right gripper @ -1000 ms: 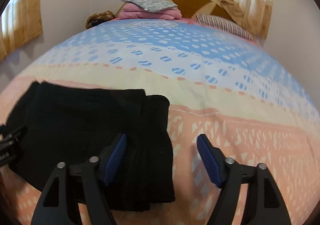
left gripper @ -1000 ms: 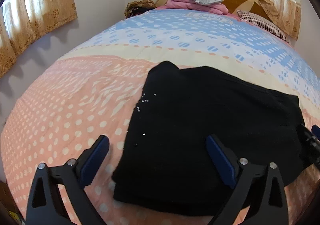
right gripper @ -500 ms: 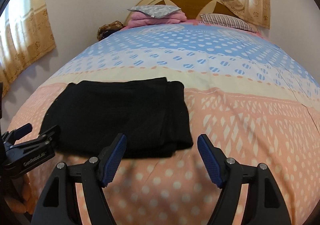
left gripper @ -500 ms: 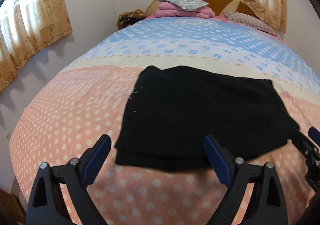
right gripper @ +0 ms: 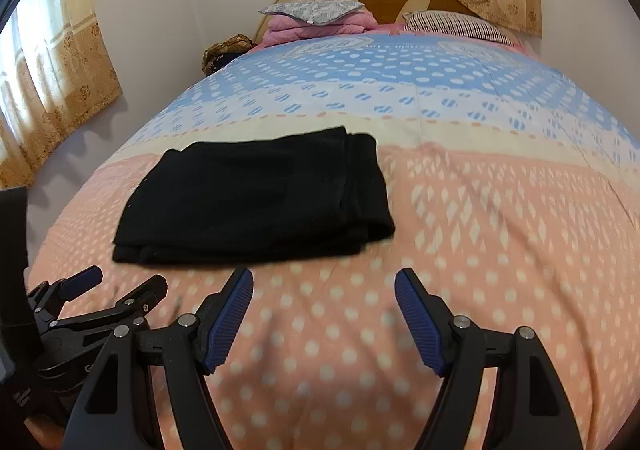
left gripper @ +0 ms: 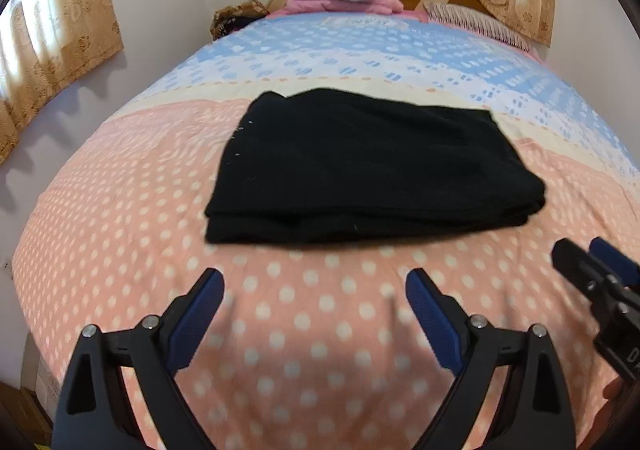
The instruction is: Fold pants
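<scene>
Both claws spread, empty: left gripper (left gripper: pixel 314 314) & right gripper (right gripper: pixel 323 316) above polka-dot bedspread (right gripper: pixel 500 250). Folded black pants (left gripper: pixel 368 166) lie flat on bedspread ahead of grippers, untouched. Pink pillows (right gripper: pixel 320 26) by headboard.

I can make out very little lettering here. On the far end of the bedspread (right gripper: pixel 440 98), near the pillows, there is a line of small print, but it appears upside down from my side and is too small to read. The left hand-held gripper (right gripper: pixel 116 282), seen at the left edge of my right wrist view, carries pale lettering on its black body, blurred beyond reading. Nothing else bears legible text.
</scene>
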{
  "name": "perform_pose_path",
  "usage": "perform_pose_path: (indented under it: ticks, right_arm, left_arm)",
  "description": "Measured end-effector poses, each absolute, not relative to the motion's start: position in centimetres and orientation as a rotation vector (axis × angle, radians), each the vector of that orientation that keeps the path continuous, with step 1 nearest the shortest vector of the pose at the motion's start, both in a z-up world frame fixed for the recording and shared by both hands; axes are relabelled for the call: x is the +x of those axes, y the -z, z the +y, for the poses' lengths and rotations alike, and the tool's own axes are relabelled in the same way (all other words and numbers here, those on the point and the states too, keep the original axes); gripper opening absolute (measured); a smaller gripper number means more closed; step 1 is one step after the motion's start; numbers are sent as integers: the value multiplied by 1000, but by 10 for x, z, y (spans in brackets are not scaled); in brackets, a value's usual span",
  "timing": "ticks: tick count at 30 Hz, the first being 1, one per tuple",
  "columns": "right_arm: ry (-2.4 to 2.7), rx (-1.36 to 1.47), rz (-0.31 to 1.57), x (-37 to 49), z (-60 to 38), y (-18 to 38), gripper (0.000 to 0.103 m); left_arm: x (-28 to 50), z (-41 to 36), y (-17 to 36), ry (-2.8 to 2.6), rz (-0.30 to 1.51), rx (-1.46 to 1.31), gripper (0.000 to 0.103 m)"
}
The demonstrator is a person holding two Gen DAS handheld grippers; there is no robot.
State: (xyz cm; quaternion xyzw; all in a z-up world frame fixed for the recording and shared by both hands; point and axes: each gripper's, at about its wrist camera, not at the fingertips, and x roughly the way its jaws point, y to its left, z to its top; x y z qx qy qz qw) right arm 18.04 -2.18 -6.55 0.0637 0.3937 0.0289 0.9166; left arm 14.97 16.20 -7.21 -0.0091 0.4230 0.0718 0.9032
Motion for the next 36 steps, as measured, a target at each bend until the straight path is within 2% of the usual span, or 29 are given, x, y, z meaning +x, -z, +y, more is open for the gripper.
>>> perform_pose_path:
  ticks: [11,25,36]
  right_arm:
    - [-82,170,717,108,-18,38,75]
    - [-23,154,500,24,-23,-18,75]
    - [-32,182,426,6,-25,-39,76]
  left_arm:
    - [60,159,32,-202,705,84,97]
    - [10,124,-26,-154,522,118,101]
    - [2,124,-37,-172,464,108,103]
